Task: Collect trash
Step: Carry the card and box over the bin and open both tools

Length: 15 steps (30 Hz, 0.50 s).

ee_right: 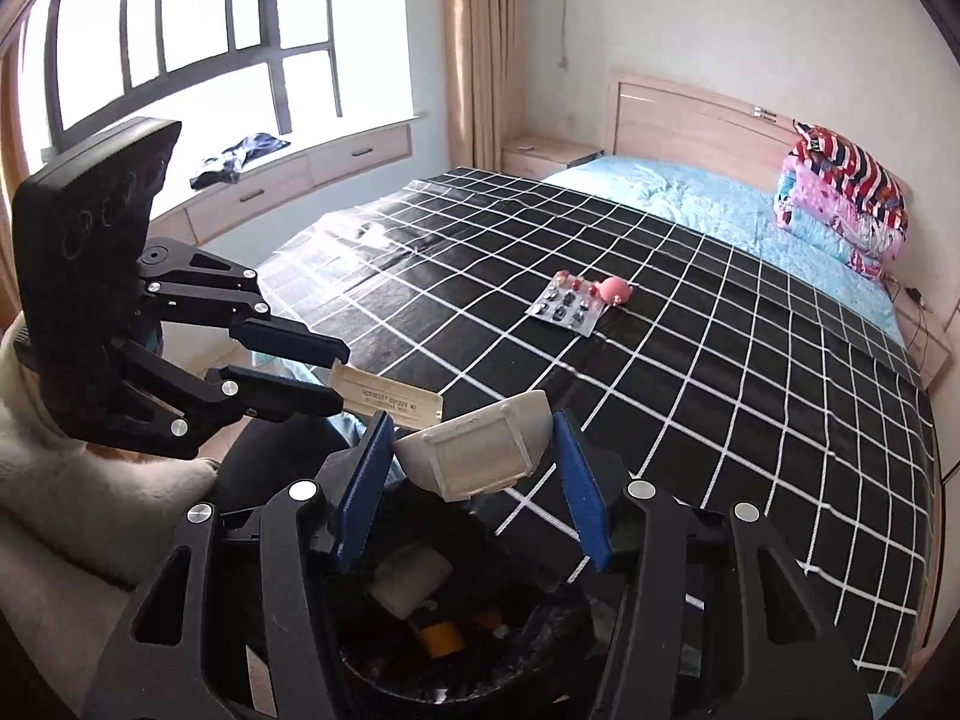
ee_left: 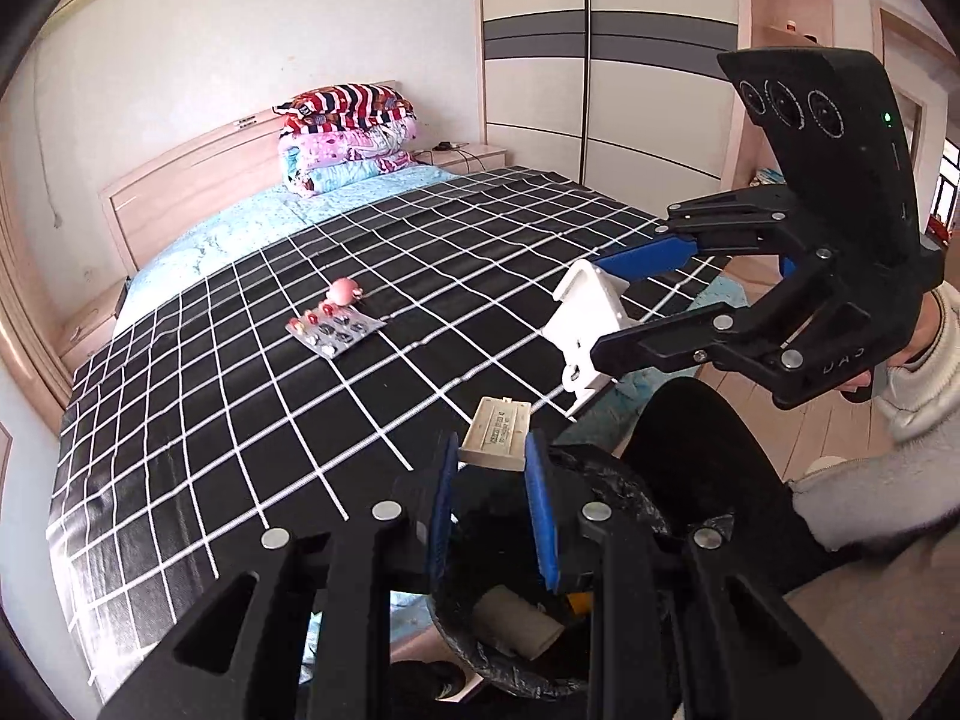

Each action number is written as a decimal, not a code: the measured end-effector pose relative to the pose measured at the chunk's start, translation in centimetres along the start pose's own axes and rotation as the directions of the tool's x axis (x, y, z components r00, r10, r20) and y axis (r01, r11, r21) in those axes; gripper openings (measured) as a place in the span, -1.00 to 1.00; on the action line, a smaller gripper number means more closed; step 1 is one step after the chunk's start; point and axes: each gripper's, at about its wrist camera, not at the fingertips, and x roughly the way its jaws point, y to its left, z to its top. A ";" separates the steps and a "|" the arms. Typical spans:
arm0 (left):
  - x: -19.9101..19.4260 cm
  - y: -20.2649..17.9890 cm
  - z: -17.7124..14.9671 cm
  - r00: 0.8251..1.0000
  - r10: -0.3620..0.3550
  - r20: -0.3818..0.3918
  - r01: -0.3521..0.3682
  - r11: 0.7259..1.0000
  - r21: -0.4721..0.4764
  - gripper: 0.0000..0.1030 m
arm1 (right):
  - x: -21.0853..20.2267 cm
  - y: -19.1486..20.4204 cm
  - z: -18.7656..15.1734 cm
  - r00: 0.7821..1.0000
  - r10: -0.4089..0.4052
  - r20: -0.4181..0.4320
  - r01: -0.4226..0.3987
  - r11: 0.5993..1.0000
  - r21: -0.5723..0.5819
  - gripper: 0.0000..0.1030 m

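- Black bin (ee_right: 456,648) with a crinkly liner is sitting just off the near edge of the bed (ee_right: 690,360), and both grippers are hovering right over its mouth.
- Left gripper (ee_left: 495,450) is pinching a flat cream box (ee_left: 497,433) with printed text on it, blue pads (ee_left: 542,516) pressing in on both its sides; in the right view that gripper (ee_right: 339,375) is gripping the box (ee_right: 390,399) by one end, above the bin.
- Right gripper (ee_right: 474,462) is showing up with its blue pads (ee_right: 579,480) spread wide, and a white plastic tub (ee_right: 480,450) is sitting between them over the bin. Can't tell if the pads are actually touching it there.
- From the left view the same gripper (ee_left: 585,330) is looking like it's clamping the tub (ee_left: 585,324) between fingertips, so I'm honestly not sure how tight that grip is.
- Inside the bin a pale rolled-up thing (ee_left: 519,624) and something yellow (ee_right: 441,639) are lying at the bottom.
- Farther up the bed from the bin, a pill blister pack (ee_right: 567,309) is lying on the black grid cover, with a little pink pig toy (ee_right: 615,290) touching its far corner.
- Way past that, folded blankets (ee_right: 840,204) are stacking up by the headboard.
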 end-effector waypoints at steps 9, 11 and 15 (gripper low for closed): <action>2.9 -1.5 -3.1 0.993 -0.062 -0.104 0.060 0.998 -0.026 -0.57 | 2.2 1.1 -3.8 0.993 0.047 -0.111 -0.043 0.998 0.037 0.04; 3.6 -1.6 -3.7 0.989 -0.074 -0.125 0.071 0.997 -0.031 -0.57 | 2.7 1.2 -4.7 0.990 0.055 -0.133 -0.049 0.997 0.051 0.04; 5.3 -1.8 -4.6 0.980 -0.104 -0.168 0.098 0.994 -0.041 -0.57 | 3.8 1.5 -6.6 0.982 0.070 -0.174 -0.057 0.995 0.078 0.04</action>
